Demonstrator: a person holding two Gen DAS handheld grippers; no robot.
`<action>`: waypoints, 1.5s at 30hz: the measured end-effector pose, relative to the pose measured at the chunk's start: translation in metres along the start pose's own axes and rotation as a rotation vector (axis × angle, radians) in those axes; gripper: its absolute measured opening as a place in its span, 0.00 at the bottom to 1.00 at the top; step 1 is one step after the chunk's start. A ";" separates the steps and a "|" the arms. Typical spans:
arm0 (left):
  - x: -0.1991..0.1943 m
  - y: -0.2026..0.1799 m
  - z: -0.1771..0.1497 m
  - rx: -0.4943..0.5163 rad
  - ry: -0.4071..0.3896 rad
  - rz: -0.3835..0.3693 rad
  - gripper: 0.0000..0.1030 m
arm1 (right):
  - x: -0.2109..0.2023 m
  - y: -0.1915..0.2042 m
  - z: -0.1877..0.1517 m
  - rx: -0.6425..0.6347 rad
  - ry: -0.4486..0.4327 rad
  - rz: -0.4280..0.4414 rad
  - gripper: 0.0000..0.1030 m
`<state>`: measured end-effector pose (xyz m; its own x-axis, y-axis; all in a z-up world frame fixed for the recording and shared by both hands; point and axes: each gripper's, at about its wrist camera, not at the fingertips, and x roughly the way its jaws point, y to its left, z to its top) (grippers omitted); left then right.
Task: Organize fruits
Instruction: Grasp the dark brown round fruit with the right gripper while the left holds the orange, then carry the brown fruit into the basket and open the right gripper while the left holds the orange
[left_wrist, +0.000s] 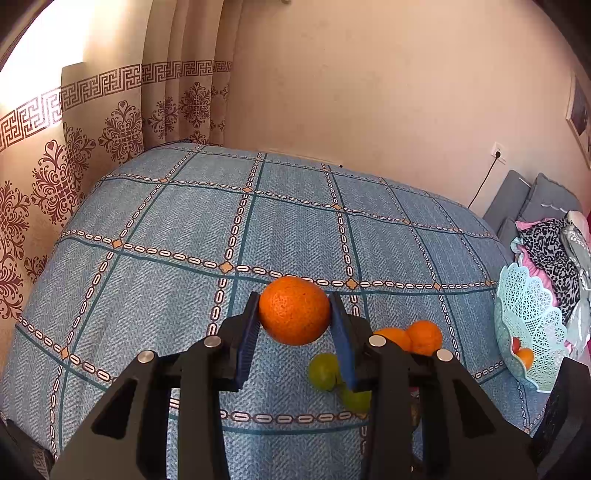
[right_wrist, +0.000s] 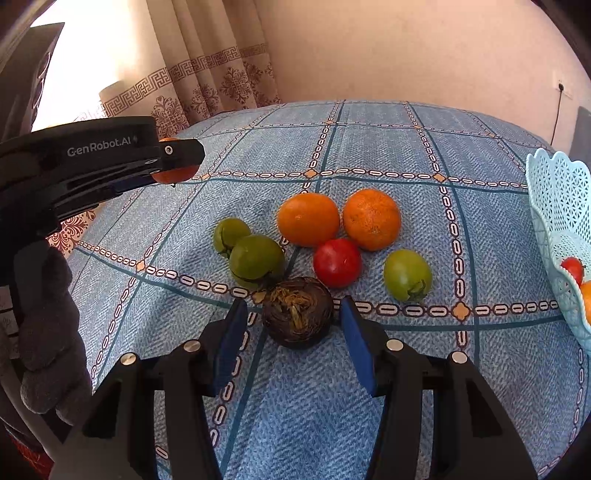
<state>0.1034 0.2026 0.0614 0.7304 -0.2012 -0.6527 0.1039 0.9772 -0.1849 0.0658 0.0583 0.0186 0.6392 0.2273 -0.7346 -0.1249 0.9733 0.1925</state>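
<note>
So, far left in the right wrist view: the left gripper (right_wrist: 177, 158) is held up off the table w/ an orange (left_wrist: 294, 310) pinched between its blue pads (left_wrist: 246, 339), both pads touching the fruit; a grey-gloved hand (right_wrist: 51, 332) grips the handle below. The orange hangs above the blue checked tablecloth (left_wrist: 166, 229), not resting on it.

Moving right, loose fruit on the cloth: two green fruits (right_wrist: 256, 262) touching each other, then two oranges (right_wrist: 308, 219) side by side at the back, a red fruit (right_wrist: 337, 263) just in front of them, & another green fruit (right_wrist: 407, 275) to its right.

Nearest the camera, a dark brown wrinkled fruit (right_wrist: 298, 312) sits on the cloth between the right gripper's fingers; right gripper (right_wrist: 291, 332) is spread wide, pads apart from the fruit on both sides, gripping nothing.

Far right, a pale blue lattice basket (right_wrist: 554, 192) stands at the table edge, w/ a red fruit & an orange one inside.
</note>
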 end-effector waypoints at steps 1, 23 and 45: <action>0.000 0.000 0.000 0.000 -0.001 0.000 0.37 | 0.000 0.001 0.000 -0.003 -0.001 -0.003 0.50; -0.004 0.000 0.000 -0.002 -0.019 -0.011 0.37 | -0.036 -0.010 -0.016 0.021 -0.073 -0.017 0.38; -0.025 -0.032 -0.007 0.067 -0.064 -0.061 0.37 | -0.107 -0.054 -0.016 0.136 -0.225 -0.076 0.38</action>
<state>0.0774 0.1756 0.0786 0.7628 -0.2582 -0.5928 0.1934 0.9659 -0.1718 -0.0084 -0.0179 0.0765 0.7973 0.1265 -0.5902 0.0234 0.9706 0.2397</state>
